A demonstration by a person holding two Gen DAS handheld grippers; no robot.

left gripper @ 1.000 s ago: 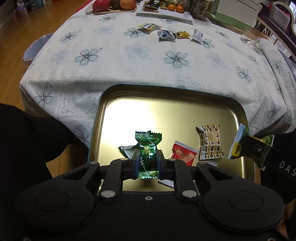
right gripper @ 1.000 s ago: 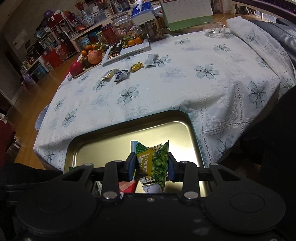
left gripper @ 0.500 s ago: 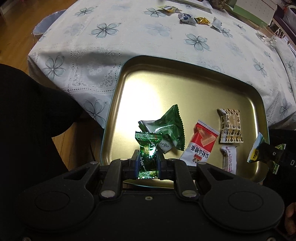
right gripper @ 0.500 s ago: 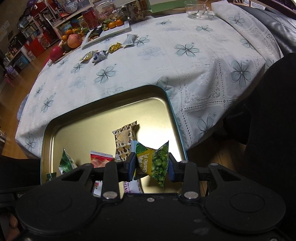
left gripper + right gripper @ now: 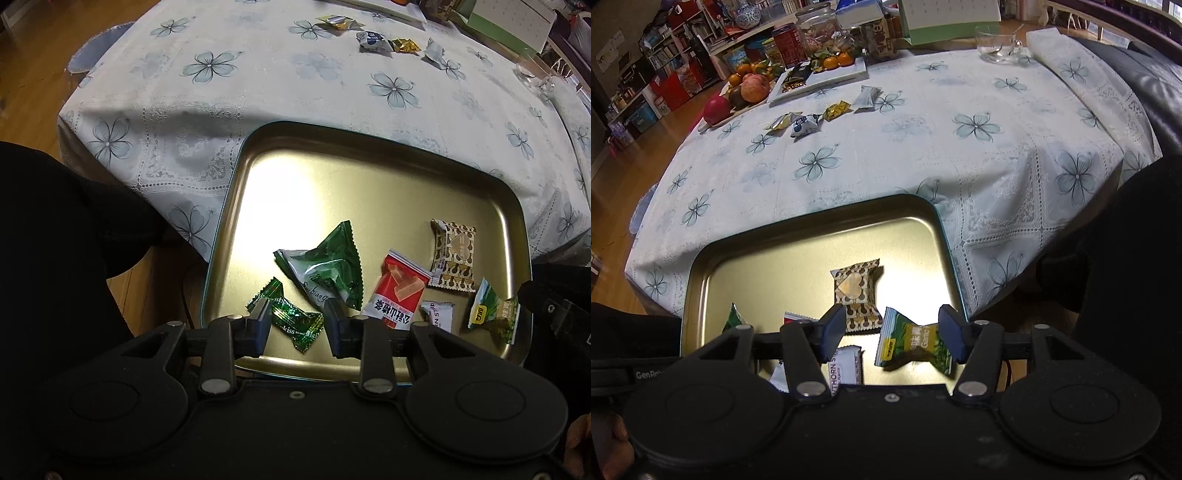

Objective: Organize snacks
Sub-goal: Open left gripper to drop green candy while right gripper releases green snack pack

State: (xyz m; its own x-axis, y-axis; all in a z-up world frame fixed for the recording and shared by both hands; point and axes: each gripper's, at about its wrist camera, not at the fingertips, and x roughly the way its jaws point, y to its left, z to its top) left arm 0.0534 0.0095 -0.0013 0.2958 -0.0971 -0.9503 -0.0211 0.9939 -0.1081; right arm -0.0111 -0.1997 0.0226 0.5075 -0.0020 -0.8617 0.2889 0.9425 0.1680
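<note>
A gold tin tray point(image 5: 332, 177) point(image 5: 798, 240) sits at the table's near edge. My left gripper point(image 5: 295, 323) is open over its near left part; a dark green candy point(image 5: 291, 319) lies loose between the fingers. My right gripper point(image 5: 892, 334) is open over the near right part; a green garlic-pea packet point(image 5: 914, 343) point(image 5: 493, 314) lies loose between its fingers. In the tray also lie a green triangular packet point(image 5: 325, 269), a red packet point(image 5: 397, 291), a brown heart-print packet point(image 5: 454, 258) point(image 5: 857, 291) and a white packet point(image 5: 437, 315) point(image 5: 846, 363).
Several loose wrapped snacks point(image 5: 812, 120) point(image 5: 384, 38) lie far across the flowered tablecloth point(image 5: 886, 155). Behind them stand a fruit plate point(image 5: 738, 92), a white tray with oranges point(image 5: 827, 72), jars, a calendar and a glass cup point(image 5: 997, 46). A dark chair point(image 5: 1145, 85) is at the right.
Both grippers have opened and let go of their snacks. The green candy and the garlic-pea packet now lie in the tray. Both grippers dropped closer to the tray.
</note>
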